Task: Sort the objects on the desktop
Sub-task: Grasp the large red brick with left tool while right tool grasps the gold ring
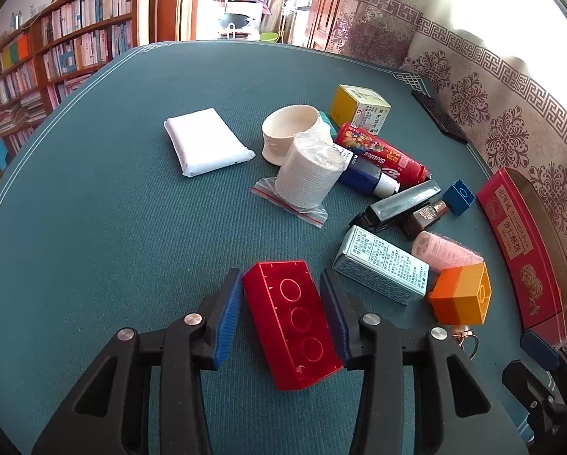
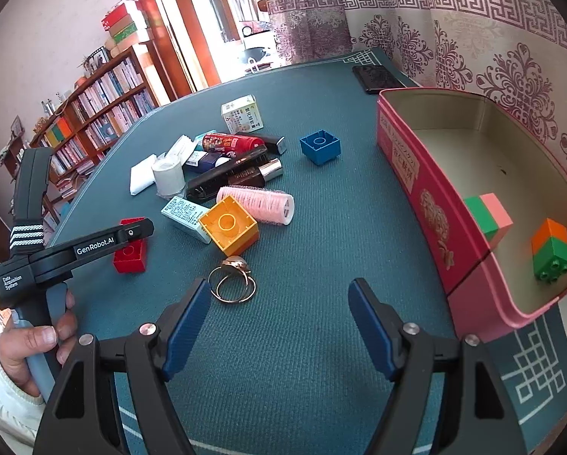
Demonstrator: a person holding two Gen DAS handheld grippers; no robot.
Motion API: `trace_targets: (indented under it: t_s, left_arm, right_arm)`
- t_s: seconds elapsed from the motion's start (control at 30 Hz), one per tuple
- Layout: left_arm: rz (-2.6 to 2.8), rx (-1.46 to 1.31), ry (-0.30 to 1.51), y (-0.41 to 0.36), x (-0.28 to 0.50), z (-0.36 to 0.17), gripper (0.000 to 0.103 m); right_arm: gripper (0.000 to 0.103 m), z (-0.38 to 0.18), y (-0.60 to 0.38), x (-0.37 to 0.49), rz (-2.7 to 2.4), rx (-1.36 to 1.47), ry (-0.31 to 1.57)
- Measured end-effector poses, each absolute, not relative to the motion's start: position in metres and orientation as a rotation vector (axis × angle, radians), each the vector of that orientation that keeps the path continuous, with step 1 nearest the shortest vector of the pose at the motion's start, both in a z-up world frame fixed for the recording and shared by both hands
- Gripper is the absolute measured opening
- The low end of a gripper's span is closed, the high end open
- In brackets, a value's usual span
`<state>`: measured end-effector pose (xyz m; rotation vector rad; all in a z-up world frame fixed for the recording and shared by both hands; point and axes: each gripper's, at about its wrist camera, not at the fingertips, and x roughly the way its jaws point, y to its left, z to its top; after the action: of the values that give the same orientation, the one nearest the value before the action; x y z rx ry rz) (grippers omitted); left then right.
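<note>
Straddling the red brick point(image 1: 292, 322), the left gripper point(image 1: 281, 318) sits spread, lined up to pinch; the right gripper point(image 2: 279, 326) waits wide apart beside the tin point(image 2: 427, 204).

Our left gripper point(image 1: 281, 318) has black plastic arms with triangular cut-outs, round silver screws at the joints, and ribbed blue pads point(image 1: 228, 314) on its fingers. Our right gripper point(image 2: 279, 322) is built the same: black arms, silver screws, blue pads point(image 2: 187, 330). Seen from the right wrist, the left gripper's black body carries white lettering, "GenRobot.AI" and "Data Acquisition System", above a grey handle, and a black-and-white striped band wraps its upright part. Our left hand point(image 2: 37, 341) shows bare skin and short nails, with a white textured sleeve at the wrist.
</note>
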<state>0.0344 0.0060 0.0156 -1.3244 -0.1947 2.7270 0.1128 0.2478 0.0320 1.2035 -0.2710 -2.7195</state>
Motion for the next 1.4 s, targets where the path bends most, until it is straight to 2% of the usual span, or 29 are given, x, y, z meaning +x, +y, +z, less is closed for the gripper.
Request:
trace_targets:
  t_s: [0.37,0.67,0.83,0.9,1.03,1.4]
  left_arm:
    - [2.717,-1.237,-0.162,0.014,0.040,0.025,0.040]
    - [2.702,-1.269,-0.188,0.013,0.038,0.021,0.040]
    - [2.694,-1.286,-0.184,0.014,0.037,0.018,0.040]
    - [2.696,-1.281,-0.181,0.015,0.038,0.019,0.040]
    - [2.702,-1.255,-0.171,0.015,0.042,0.023,0.040]
    - [2.672,-1.171,-0.134,0.035,0.057,0.045,0.039]
  right_arm:
    - [0.078,0.027,0.224,0.098,-2.642,1.282,-0.214]
    - [0.054,0.008,0.201,0.076,-2.564,1.409,-0.099]
    - [0.045,0.006,0.199,0.074,-2.594,1.396,-0.047]
    - [0.037,0.006,0.199,0.074,-2.605,1.390,-0.033]
    - [0.037,0.007,0.198,0.077,-2.610,1.373,-0.011]
    - [0.036,0.039,0.222,0.097,-2.671,1.224,-0.099]
